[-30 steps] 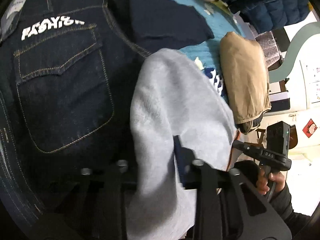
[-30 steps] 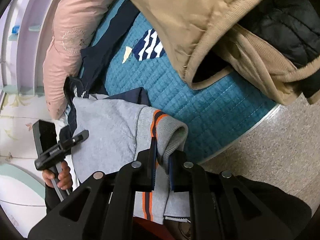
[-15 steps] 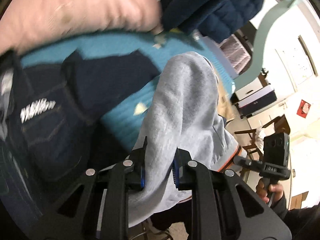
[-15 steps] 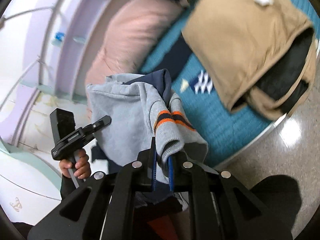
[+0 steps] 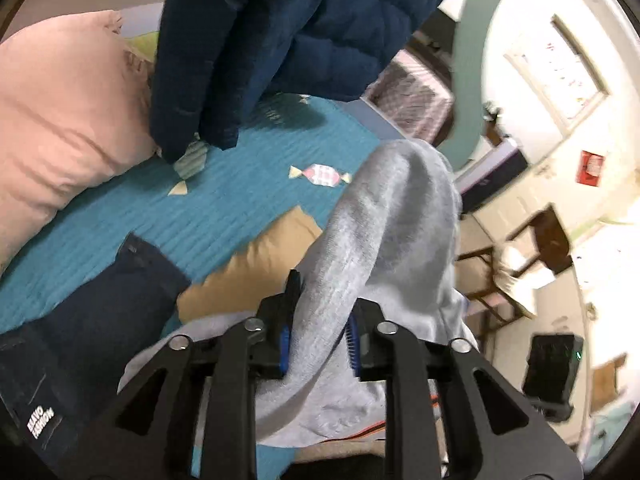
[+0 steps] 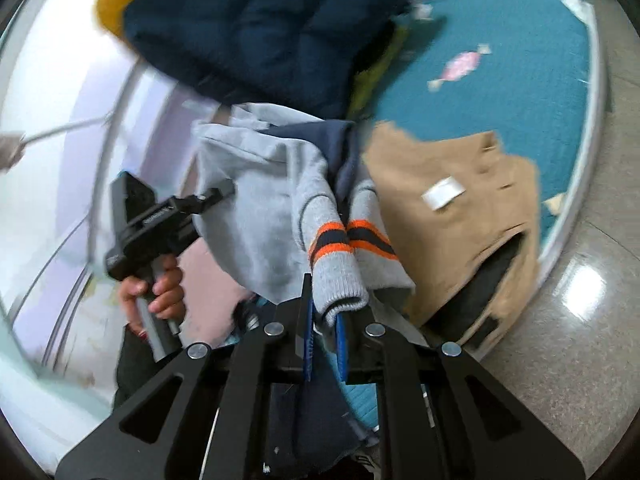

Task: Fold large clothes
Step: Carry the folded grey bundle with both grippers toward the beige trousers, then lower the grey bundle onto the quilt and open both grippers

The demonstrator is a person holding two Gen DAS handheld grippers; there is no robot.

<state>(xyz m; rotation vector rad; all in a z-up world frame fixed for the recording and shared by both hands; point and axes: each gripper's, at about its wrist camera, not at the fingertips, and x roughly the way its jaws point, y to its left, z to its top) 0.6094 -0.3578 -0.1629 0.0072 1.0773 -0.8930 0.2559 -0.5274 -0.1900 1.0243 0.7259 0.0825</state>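
Clamping a fold of the grey sweatshirt (image 5: 384, 248) between its blue-padded fingers, your left gripper (image 5: 318, 344) holds the cloth raised above the teal quilted bedspread (image 5: 224, 204). Your right gripper (image 6: 324, 332) is closed on the ribbed cuff (image 6: 340, 276), banded orange and navy, so the garment hangs between both tools, off the bed. In the right wrist view, your left hand (image 6: 156, 292) grips the other tool's handle. Beyond the sweatshirt, a tan jacket (image 6: 460, 220) lies on the bedspread near its edge; dark denim jeans (image 5: 80, 344) lie beside it. Farther back sit a pink pillow (image 5: 60, 120) and a navy puffer jacket (image 5: 288, 32).
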